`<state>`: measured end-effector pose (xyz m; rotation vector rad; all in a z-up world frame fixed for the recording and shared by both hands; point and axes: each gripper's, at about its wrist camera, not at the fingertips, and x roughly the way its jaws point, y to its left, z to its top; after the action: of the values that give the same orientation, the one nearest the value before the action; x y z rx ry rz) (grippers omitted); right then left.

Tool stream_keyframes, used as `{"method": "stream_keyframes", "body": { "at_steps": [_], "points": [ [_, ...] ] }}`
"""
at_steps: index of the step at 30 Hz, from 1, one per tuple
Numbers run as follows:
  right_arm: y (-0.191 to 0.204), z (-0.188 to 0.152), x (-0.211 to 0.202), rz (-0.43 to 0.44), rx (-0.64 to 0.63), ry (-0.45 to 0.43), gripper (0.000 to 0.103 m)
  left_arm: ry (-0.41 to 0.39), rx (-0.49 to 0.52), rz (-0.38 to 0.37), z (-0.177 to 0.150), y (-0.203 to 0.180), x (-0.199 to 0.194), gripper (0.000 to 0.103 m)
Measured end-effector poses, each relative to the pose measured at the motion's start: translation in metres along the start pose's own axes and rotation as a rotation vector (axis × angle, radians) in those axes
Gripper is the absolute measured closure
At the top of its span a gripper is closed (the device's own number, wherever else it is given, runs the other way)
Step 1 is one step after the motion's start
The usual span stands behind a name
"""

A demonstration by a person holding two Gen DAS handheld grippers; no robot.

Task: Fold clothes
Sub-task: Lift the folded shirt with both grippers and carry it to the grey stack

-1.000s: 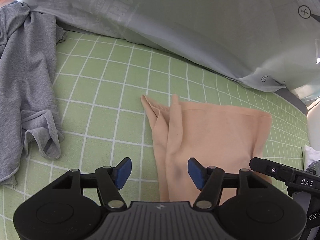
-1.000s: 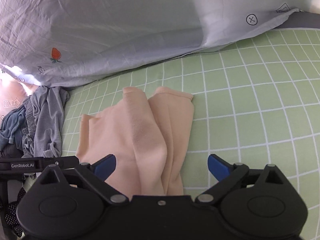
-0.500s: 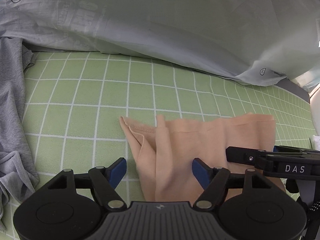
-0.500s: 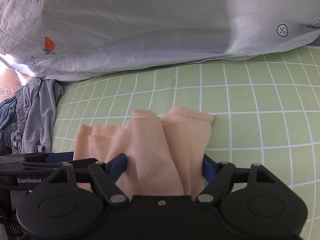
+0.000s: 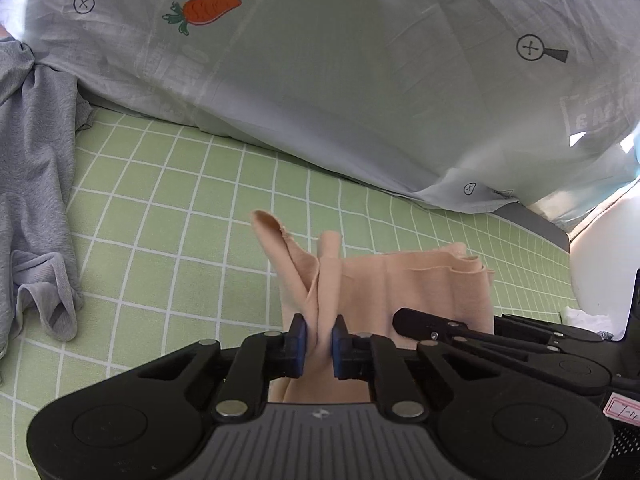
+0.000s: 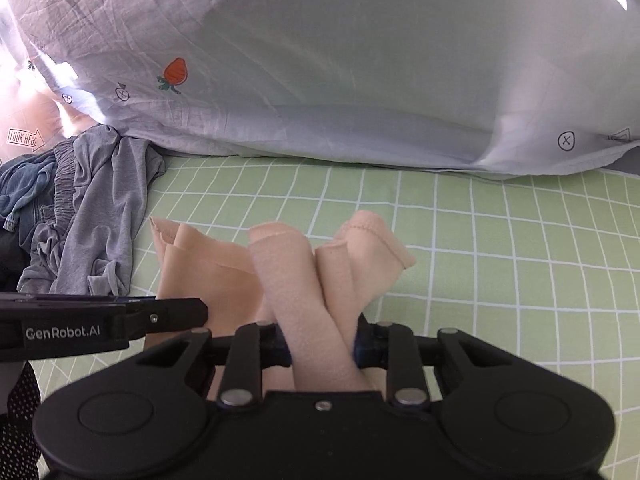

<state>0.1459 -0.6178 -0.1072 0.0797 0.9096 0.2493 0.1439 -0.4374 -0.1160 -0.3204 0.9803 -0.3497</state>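
Observation:
A peach garment lies partly folded on the green checked sheet. My left gripper is shut on its left near edge, and the cloth bunches up between the blue pads. My right gripper is shut on the right near edge of the same peach garment, whose folds rise up ahead of the fingers. The left gripper's side shows at the left of the right wrist view. The right gripper shows at the right of the left wrist view.
A grey garment lies crumpled on the sheet to the left, also in the right wrist view, with blue denim beyond it. A pale quilt with a carrot print bulks along the far side. The sheet stretches to the right.
Both grippers have moved forward onto the peach garment's near edge and closed on it. The cloth now bunches and lifts between the pads.

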Motion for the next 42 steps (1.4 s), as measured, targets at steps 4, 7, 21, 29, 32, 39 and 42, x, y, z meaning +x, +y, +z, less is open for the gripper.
{"method": "stream_keyframes", "body": {
  "at_steps": [4,7,21,29,32,39,42],
  "points": [
    [0.013,-0.015,-0.051,-0.039,0.012,-0.090,0.079,-0.070,0.052,-0.026,-0.019,-0.020,-0.049,0.091],
    [0.018,-0.030,-0.094,-0.072,0.039,-0.168,0.080,-0.117,0.097,-0.064,-0.033,-0.035,-0.082,0.092],
    [0.037,-0.103,-0.256,-0.320,0.117,-0.398,0.081,-0.178,0.227,-0.354,-0.074,-0.099,-0.165,0.092],
    [-0.049,-0.139,-0.322,-0.372,0.147,-0.443,0.081,-0.163,0.275,-0.434,-0.107,-0.200,-0.151,0.092],
    [-0.099,-0.150,-0.363,-0.362,0.128,-0.497,0.081,-0.177,0.291,-0.458,-0.118,-0.255,-0.147,0.092],
    [-0.226,-0.163,-0.469,-0.386,0.067,-0.543,0.081,-0.203,0.374,-0.534,-0.132,-0.404,-0.131,0.092],
    [-0.279,-0.152,-0.499,-0.414,0.046,-0.502,0.081,-0.207,0.379,-0.541,-0.132,-0.459,-0.109,0.092]
  ]
}}
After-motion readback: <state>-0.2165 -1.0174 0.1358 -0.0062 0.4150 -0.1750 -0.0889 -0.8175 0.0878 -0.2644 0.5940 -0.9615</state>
